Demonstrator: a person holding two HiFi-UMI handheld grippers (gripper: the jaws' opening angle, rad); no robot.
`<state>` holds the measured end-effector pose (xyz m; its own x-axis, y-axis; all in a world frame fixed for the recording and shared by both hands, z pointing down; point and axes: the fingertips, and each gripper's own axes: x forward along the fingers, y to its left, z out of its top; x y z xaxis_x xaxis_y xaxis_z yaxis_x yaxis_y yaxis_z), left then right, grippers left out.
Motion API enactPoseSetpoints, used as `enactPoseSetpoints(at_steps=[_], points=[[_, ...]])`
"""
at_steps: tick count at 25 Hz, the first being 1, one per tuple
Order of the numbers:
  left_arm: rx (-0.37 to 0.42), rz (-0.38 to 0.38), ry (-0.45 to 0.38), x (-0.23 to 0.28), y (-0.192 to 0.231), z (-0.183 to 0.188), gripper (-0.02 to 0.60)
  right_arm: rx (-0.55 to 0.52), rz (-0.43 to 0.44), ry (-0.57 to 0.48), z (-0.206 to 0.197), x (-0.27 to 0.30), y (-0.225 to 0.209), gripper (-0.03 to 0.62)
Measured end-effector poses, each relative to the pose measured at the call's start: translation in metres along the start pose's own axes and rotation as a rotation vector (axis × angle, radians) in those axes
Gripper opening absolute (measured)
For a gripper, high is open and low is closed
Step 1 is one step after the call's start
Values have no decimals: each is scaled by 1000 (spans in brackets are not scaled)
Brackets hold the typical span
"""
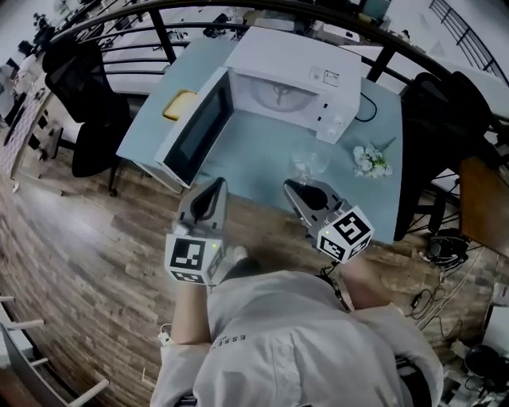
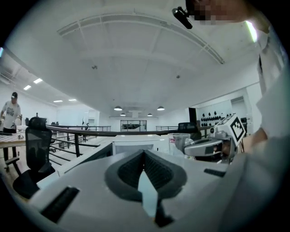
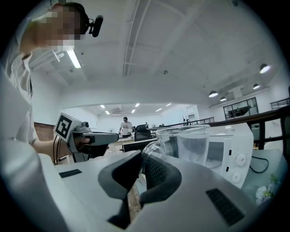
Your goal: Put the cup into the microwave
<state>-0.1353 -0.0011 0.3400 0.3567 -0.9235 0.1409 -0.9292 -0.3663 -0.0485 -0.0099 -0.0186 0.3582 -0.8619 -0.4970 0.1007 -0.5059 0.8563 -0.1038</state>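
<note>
A white microwave (image 1: 294,79) stands on the light-blue table (image 1: 254,163) with its door (image 1: 199,127) swung wide open to the left. In the head view my right gripper (image 1: 306,189) is at the table's near edge, shut on the handle of a clear glass cup (image 1: 308,161). The right gripper view shows the cup (image 3: 192,142) upright just beyond the right gripper (image 3: 144,158), with the microwave (image 3: 231,149) behind it. My left gripper (image 1: 208,199) hovers by the door's near corner. Its pads (image 2: 144,153) meet with nothing between them.
A yellow sponge (image 1: 179,103) lies on the table left of the microwave. A small bunch of white flowers (image 1: 371,160) lies at the right. Black chairs (image 1: 87,95) (image 1: 445,127) stand at both table ends, and a dark railing (image 1: 262,8) runs behind.
</note>
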Motion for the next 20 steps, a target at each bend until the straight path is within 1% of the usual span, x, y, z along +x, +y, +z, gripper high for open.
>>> enactPoseSetpoints(at_steps=[4,7,10,13,17,20], points=[[7,-101,12,30,39,1,2,18,-82,-1,5,44,-15,20],[19,-170,40,46,55,-6,2,28,-132,9,5,66,-24,20],[26,-219,44,61,64,-8,2,42,-171,17,3,82,-33,18],[29,-262,47,81,66,-11,2,46,-192,32,-2,93,-48,18],[46,-325,41,105,60,-9,2,50,-195,52,-11,109,-72,20],[56,-339,43,126,62,-12,2,50,-173,63,-19,121,-90,18]])
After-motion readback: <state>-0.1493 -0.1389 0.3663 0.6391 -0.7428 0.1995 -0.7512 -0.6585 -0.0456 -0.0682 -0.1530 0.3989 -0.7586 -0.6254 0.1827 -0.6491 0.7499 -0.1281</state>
